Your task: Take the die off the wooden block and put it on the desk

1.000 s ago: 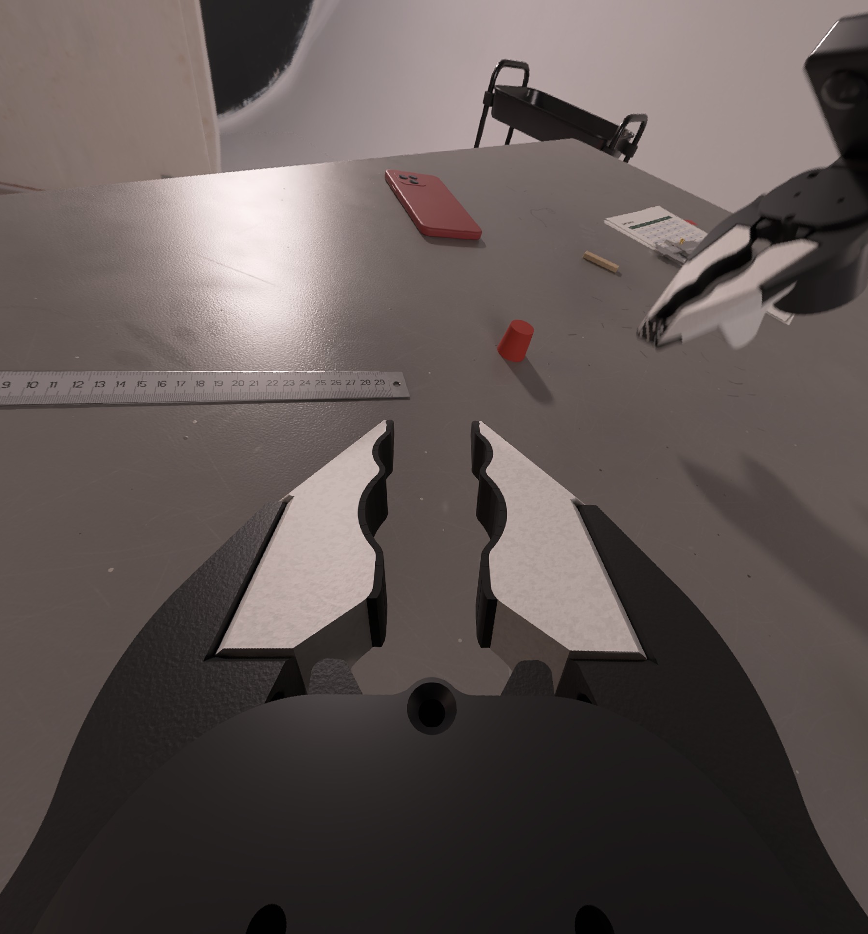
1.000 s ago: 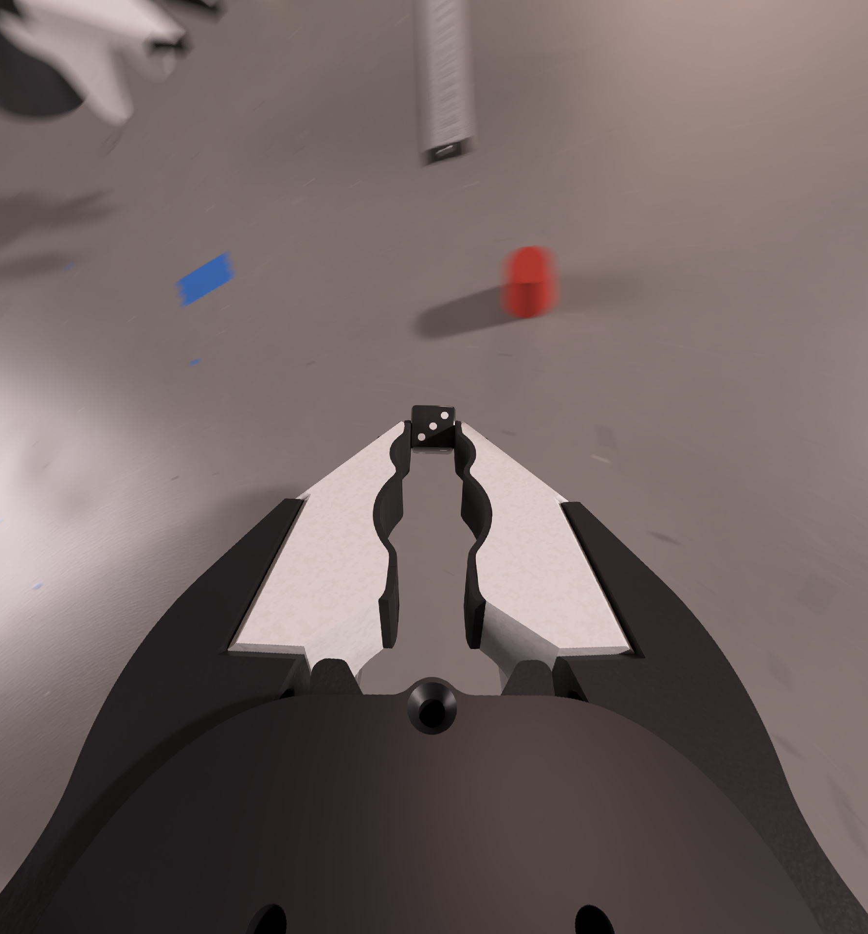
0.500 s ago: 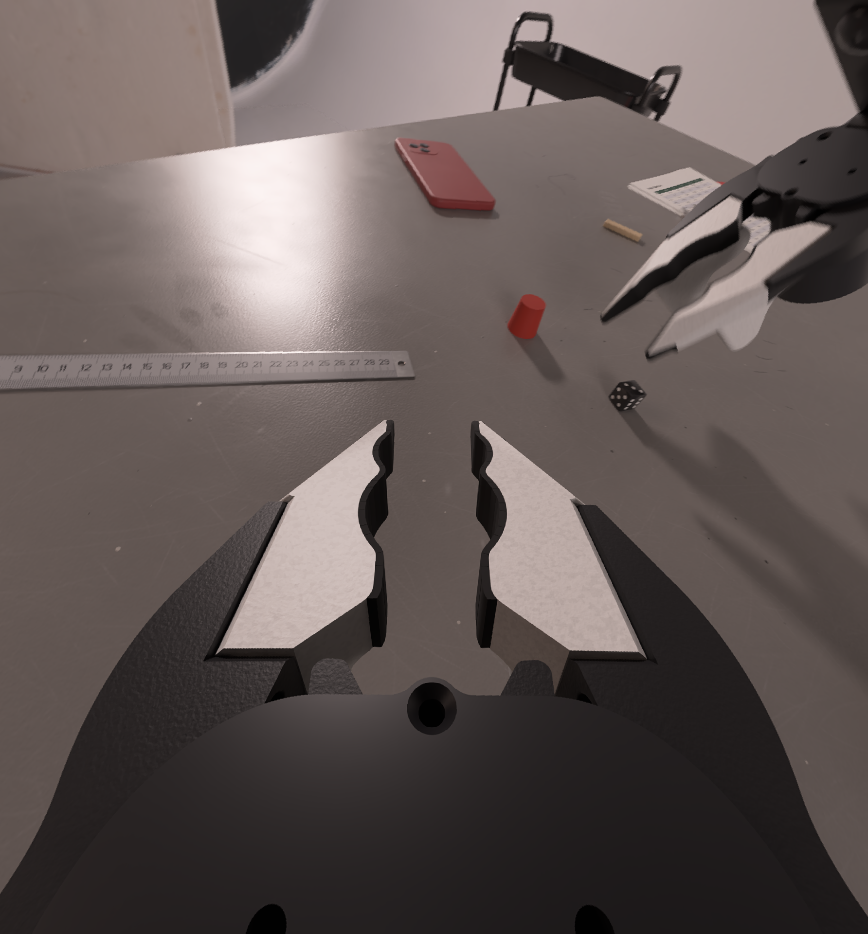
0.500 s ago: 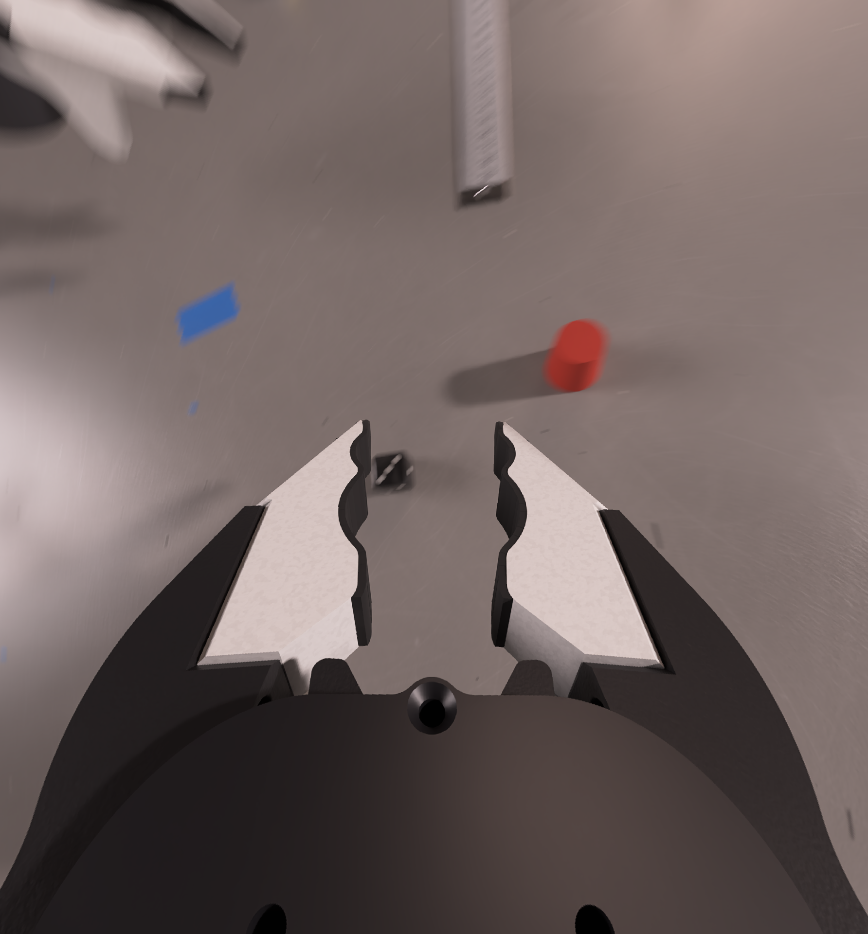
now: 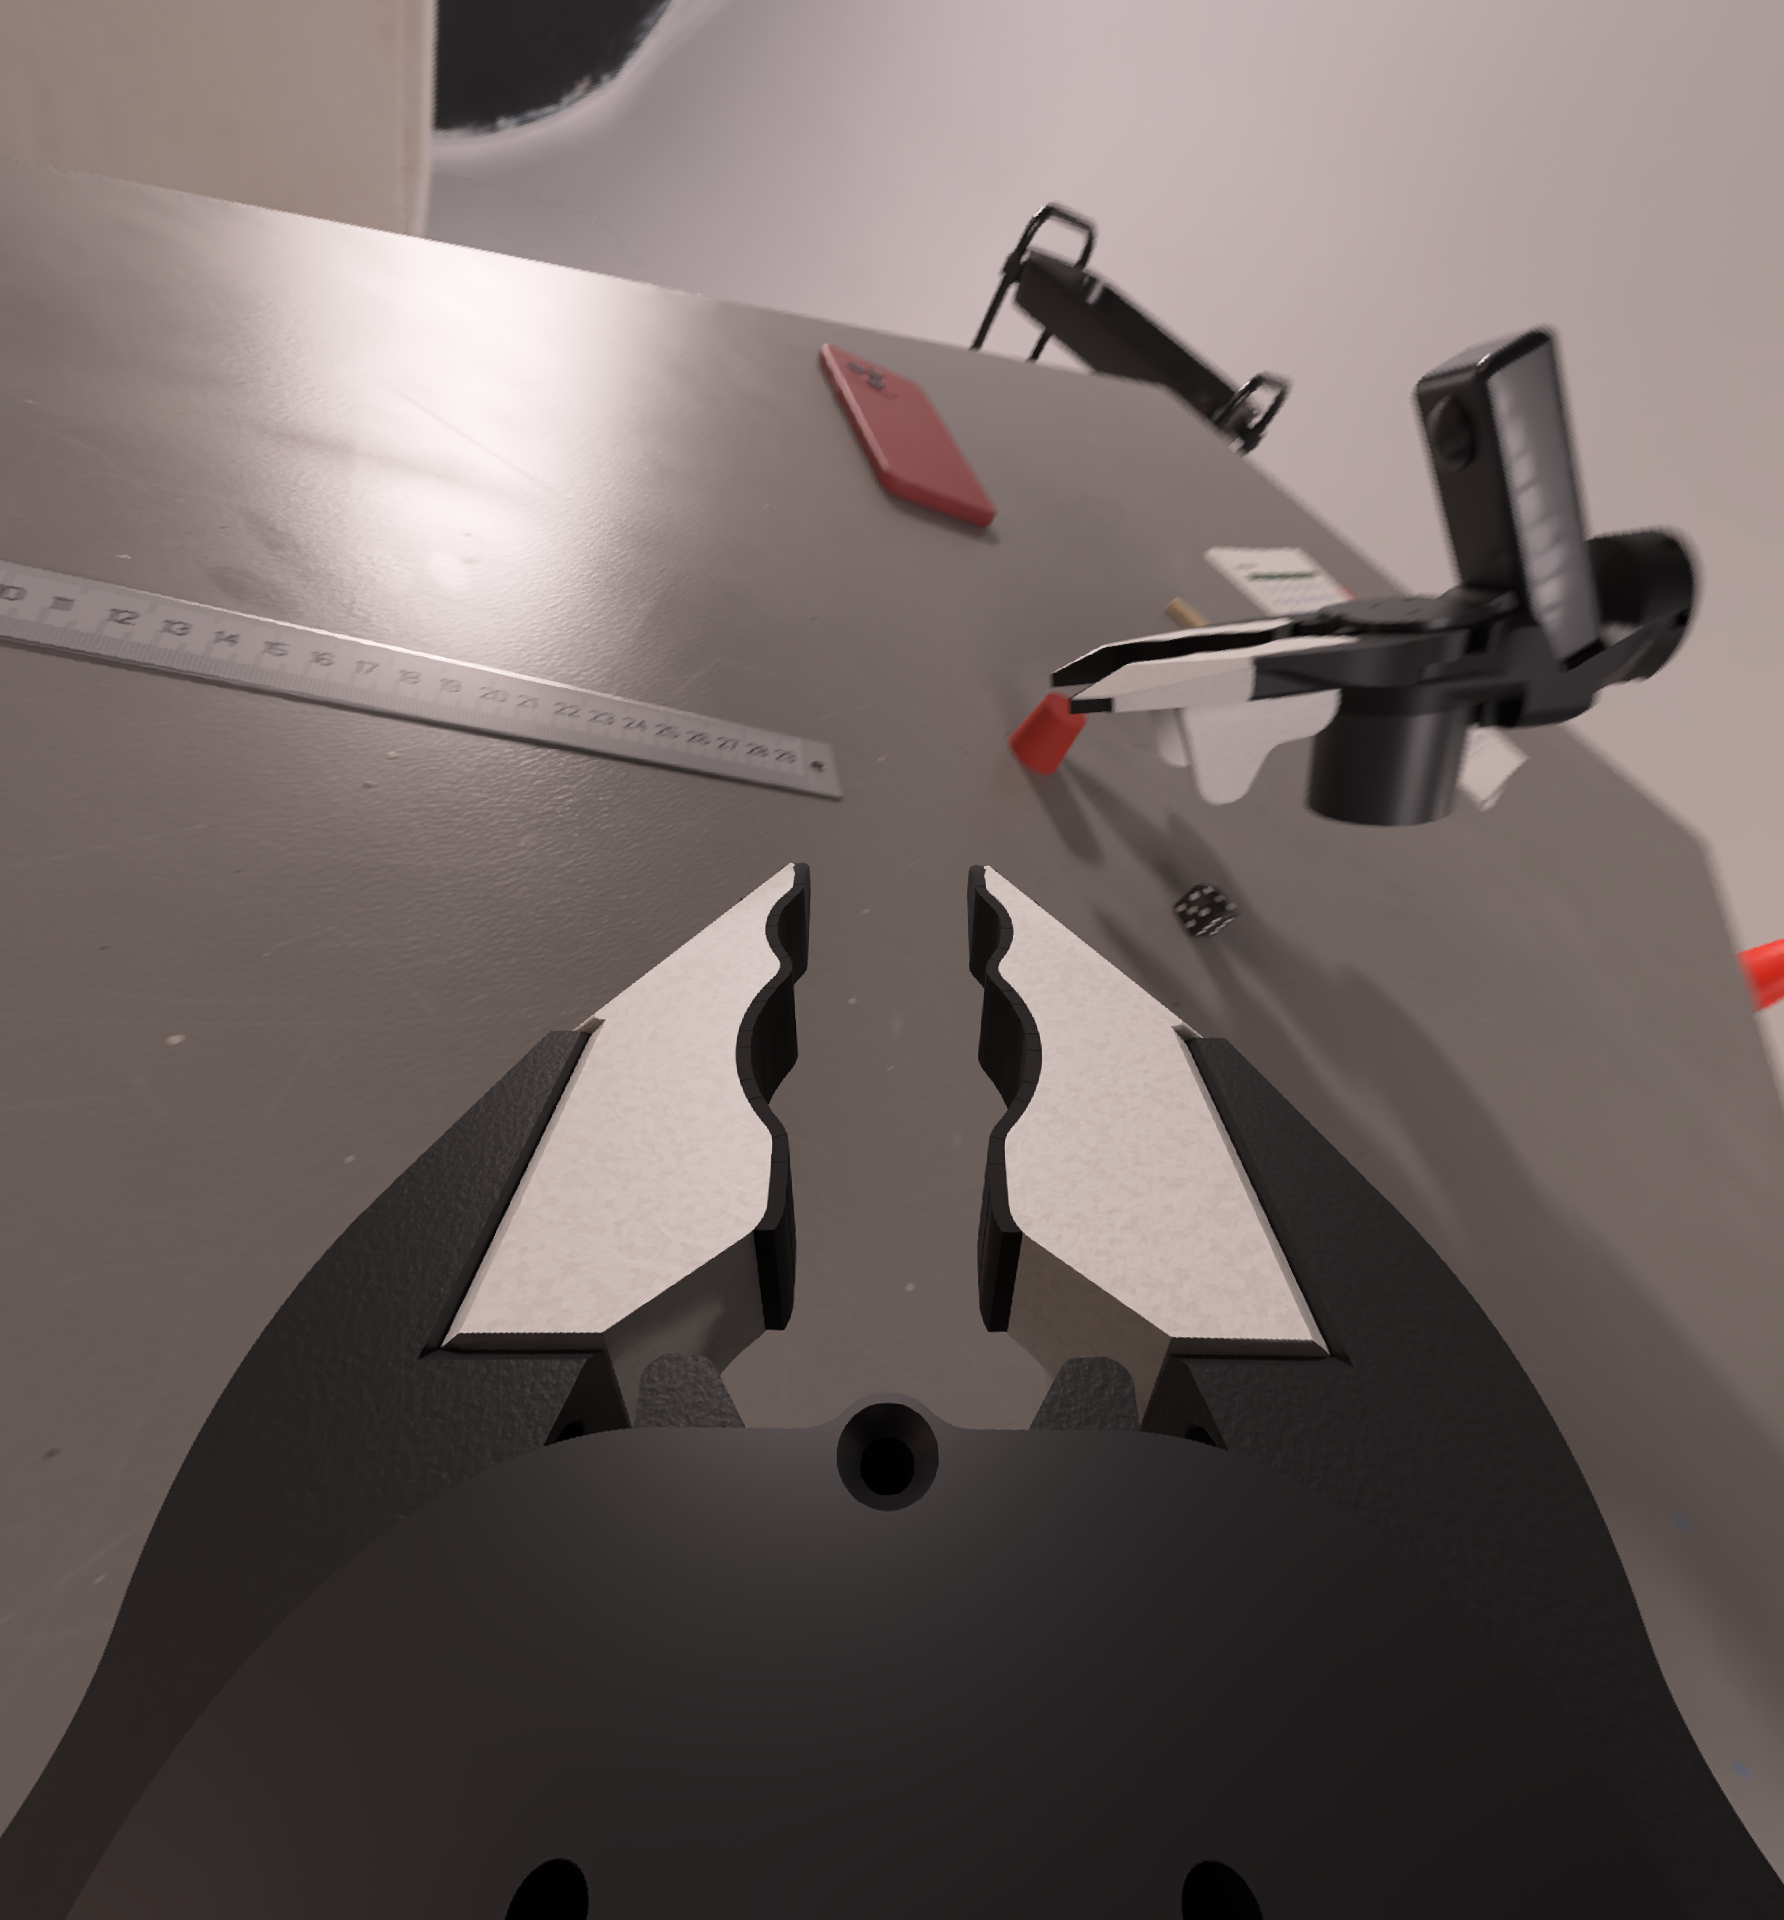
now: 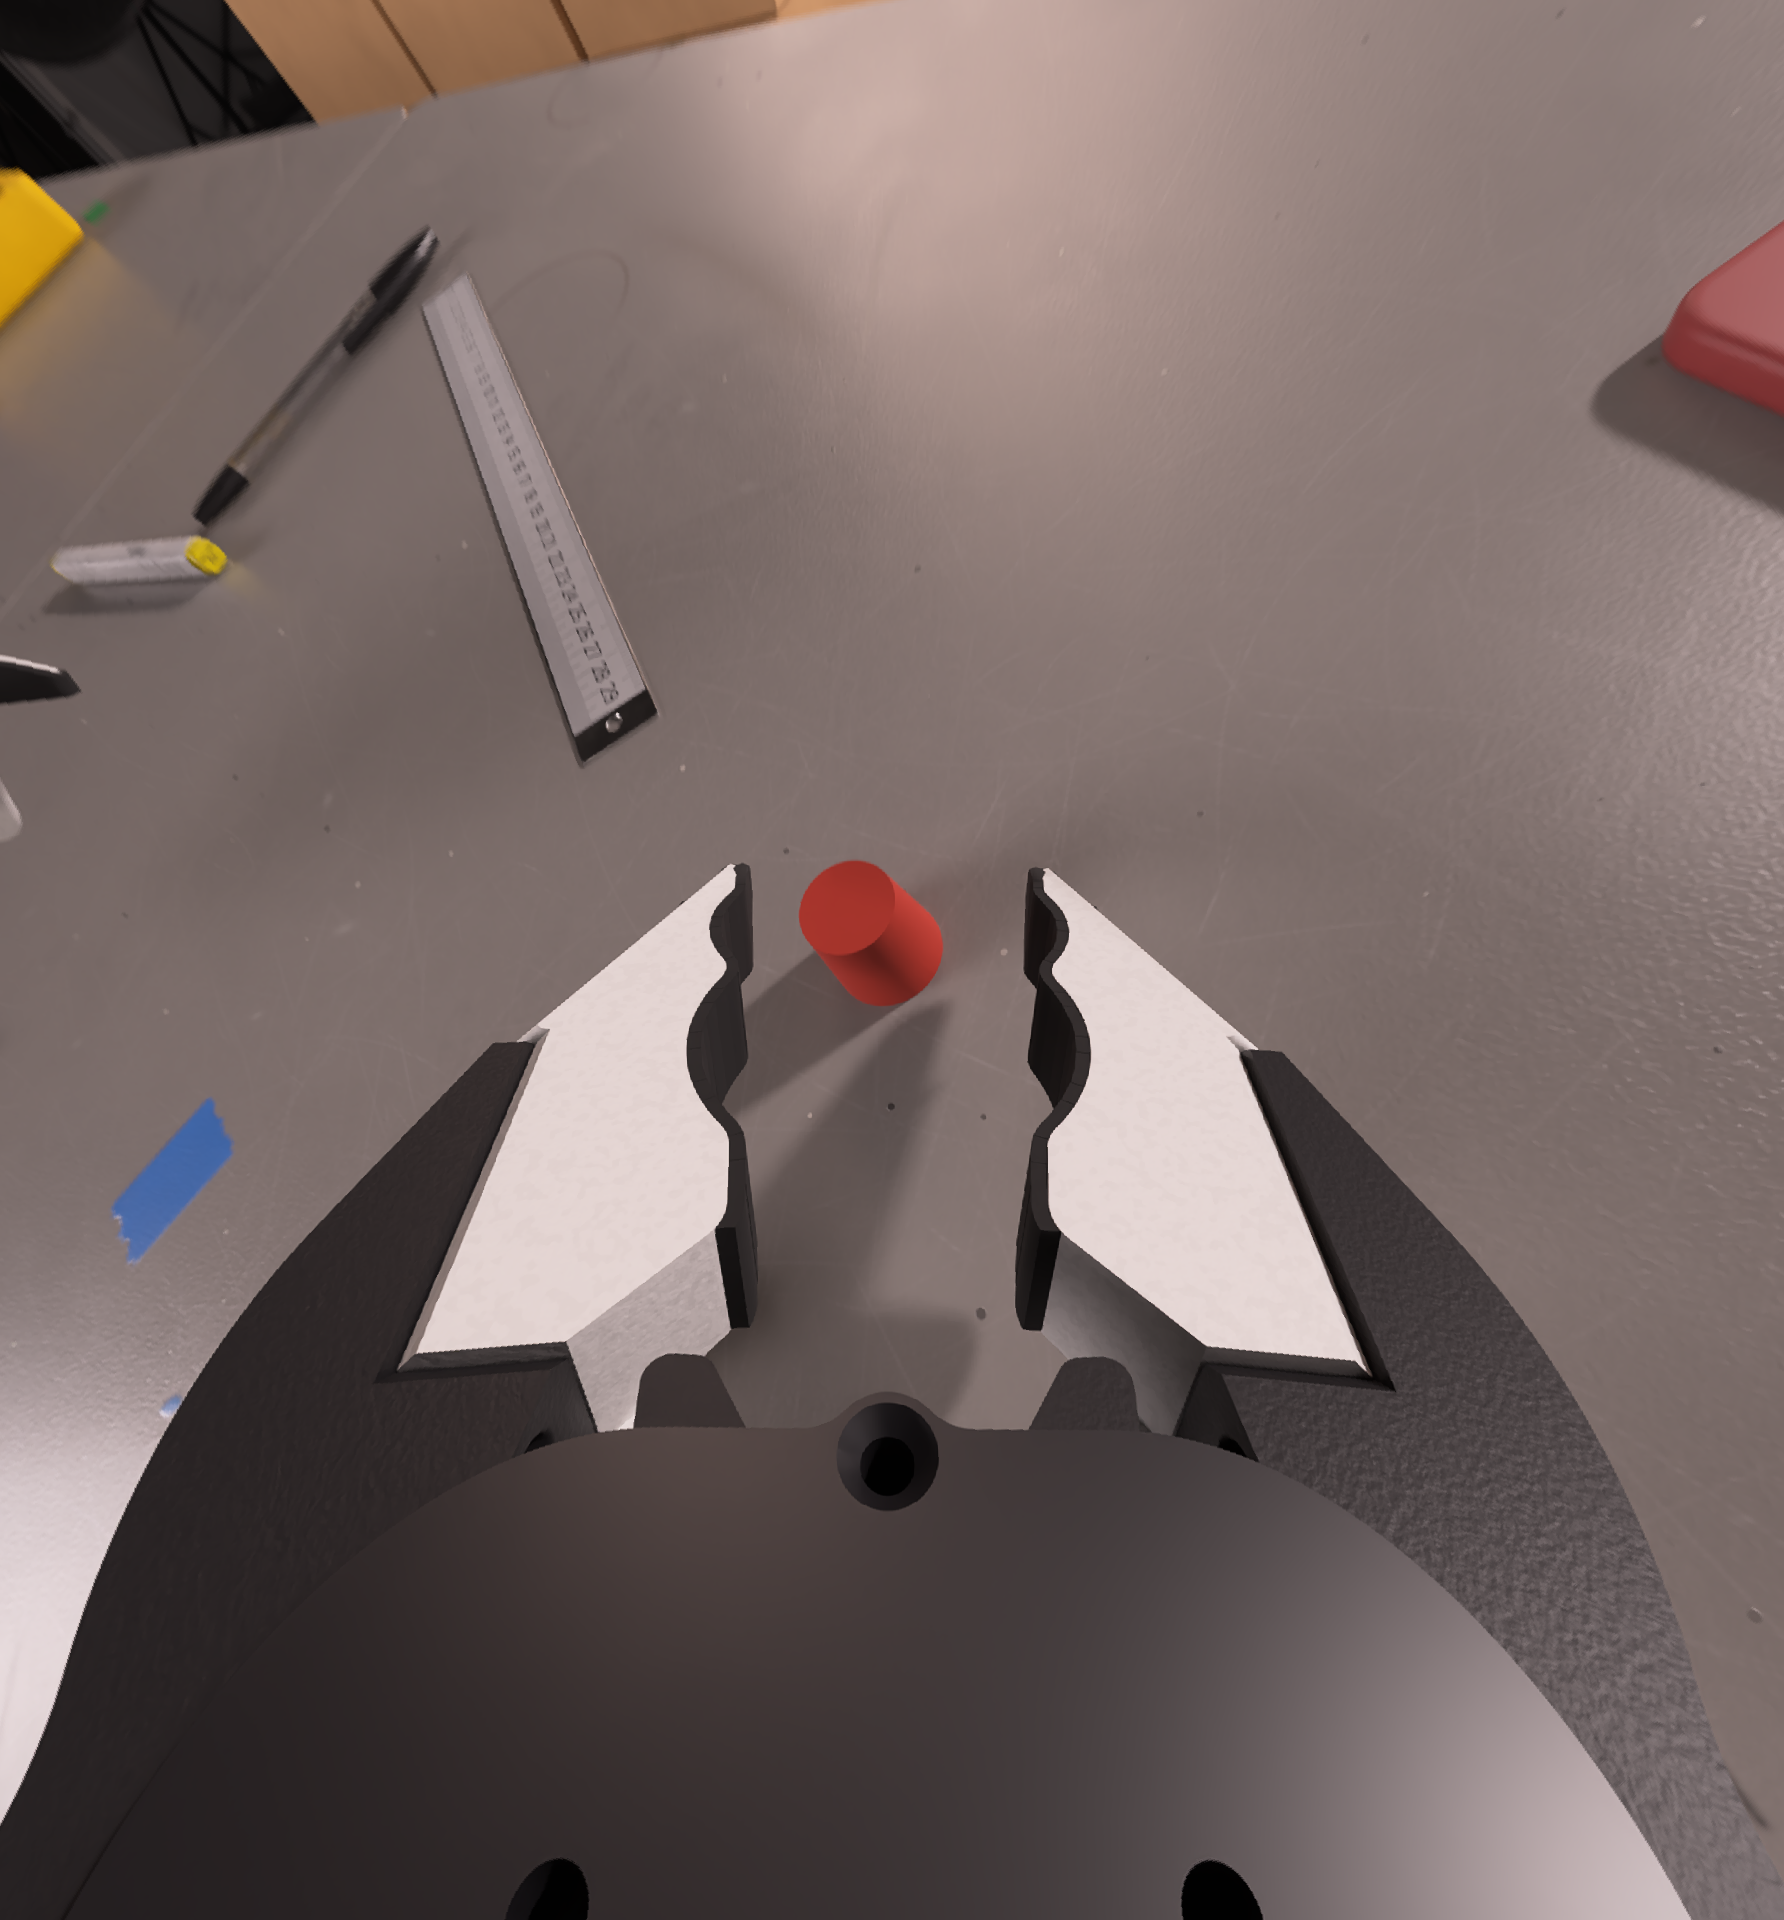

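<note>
Die [image 5: 1205,911] lying loose on the grey worktop [image 5: 452,935], near a red cylinder [image 5: 1046,734]. Right gripper [image 6: 886,914] with jaws wide apart, empty, seemingly above that cylinder. Left gripper [image 5: 888,904] likewise parted, holding nothing.

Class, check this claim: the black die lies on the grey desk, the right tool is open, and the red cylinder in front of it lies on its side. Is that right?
One detail is wrong. The red cylinder stands upright, as the right wrist view shows. The rest holds: the die lies on the desk, seen in the left wrist view, and the right tool is open.
</note>
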`<state>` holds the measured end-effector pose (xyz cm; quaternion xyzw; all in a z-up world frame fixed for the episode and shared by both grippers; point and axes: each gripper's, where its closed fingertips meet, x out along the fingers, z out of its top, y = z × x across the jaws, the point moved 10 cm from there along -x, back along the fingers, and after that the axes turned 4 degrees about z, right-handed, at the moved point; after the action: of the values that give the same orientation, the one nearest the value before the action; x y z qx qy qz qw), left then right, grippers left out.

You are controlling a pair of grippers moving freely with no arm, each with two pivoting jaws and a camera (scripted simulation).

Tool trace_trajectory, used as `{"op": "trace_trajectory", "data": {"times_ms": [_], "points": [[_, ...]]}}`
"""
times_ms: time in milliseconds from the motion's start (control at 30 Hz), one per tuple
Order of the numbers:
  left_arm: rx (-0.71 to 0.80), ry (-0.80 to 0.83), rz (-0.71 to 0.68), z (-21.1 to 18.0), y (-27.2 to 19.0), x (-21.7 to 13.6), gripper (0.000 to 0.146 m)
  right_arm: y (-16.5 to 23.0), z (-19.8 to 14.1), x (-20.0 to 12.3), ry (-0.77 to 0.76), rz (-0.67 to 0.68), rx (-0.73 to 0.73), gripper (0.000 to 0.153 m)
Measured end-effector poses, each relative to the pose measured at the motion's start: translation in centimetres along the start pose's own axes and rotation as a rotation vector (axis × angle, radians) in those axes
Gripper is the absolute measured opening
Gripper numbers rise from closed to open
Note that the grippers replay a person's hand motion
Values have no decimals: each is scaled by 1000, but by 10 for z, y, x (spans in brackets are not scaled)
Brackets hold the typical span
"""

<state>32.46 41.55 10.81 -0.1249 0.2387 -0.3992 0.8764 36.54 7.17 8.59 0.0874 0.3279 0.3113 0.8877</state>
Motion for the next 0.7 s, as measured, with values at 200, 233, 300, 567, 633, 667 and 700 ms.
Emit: {"op": "trace_trajectory", "data": {"times_ms": [200, 233, 300, 567, 633, 667, 700], "points": [[61, 83, 94, -9, 5, 6, 30, 1, -4, 9, 80, 22, 7, 56], [50, 90, 90, -9, 6, 7, 30, 1, -4, 9, 85, 25, 9, 56], [31, 93, 85, -10, 8, 7, 30, 0, -4, 9, 83, 30, 9, 56], [-29, 102, 48, -10, 13, 9, 30, 4, -5, 11, 101, 6, -44, 49], [-32, 103, 44, -10, 13, 9, 30, 4, -5, 11, 102, 6, -46, 48], [-32, 104, 43, -10, 13, 9, 30, 4, -5, 11, 102, 7, -46, 47], [-33, 105, 42, -10, 13, 9, 30, 4, -5, 11, 102, 7, -46, 47]]}}
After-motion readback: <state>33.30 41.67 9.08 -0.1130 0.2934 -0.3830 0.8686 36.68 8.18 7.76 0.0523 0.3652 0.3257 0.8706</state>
